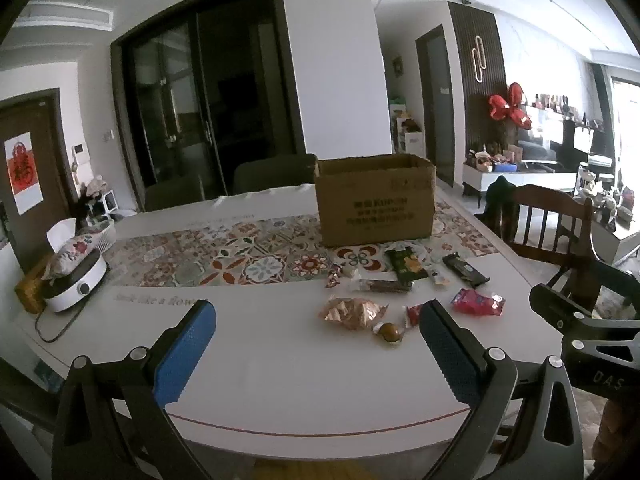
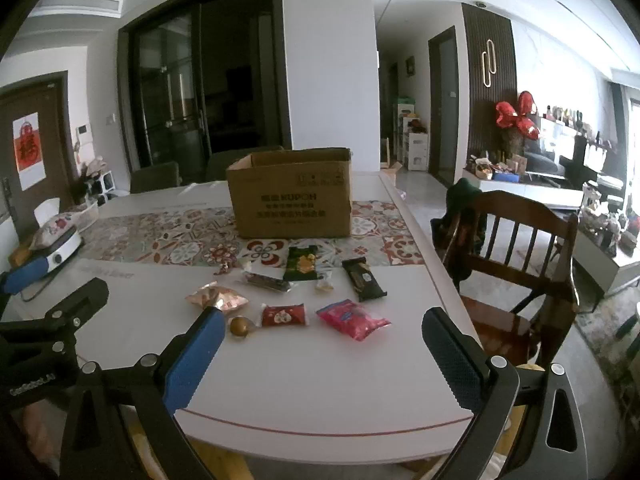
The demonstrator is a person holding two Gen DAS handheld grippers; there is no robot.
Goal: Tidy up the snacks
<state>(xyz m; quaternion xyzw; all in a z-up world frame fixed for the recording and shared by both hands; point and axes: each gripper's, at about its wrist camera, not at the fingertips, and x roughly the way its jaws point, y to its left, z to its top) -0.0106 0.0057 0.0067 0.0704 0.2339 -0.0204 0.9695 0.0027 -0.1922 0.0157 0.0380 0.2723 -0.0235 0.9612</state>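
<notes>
An open cardboard box [image 1: 374, 200] [image 2: 292, 200] stands on the patterned runner. In front of it, snacks lie loose on the white table [image 2: 320, 380]: a green pack [image 2: 302, 264], a black bar [image 2: 364, 280], a pink packet [image 2: 352, 319], a red packet [image 2: 284, 315], a rose-gold pack [image 1: 352, 312] [image 2: 218, 298] and a round brown sweet [image 1: 390, 334] [image 2: 239, 326]. My left gripper [image 1: 318, 310] hovers open over the near table, empty. My right gripper [image 2: 325, 316] is open too, short of the pink and red packets, holding nothing.
A white round appliance [image 1: 78, 280] with a floral cushion on it and a trailing cord sits at the table's left end. A wooden chair [image 2: 516, 240] stands close off the right edge. The table's near rim [image 1: 320, 432] curves just below the fingers.
</notes>
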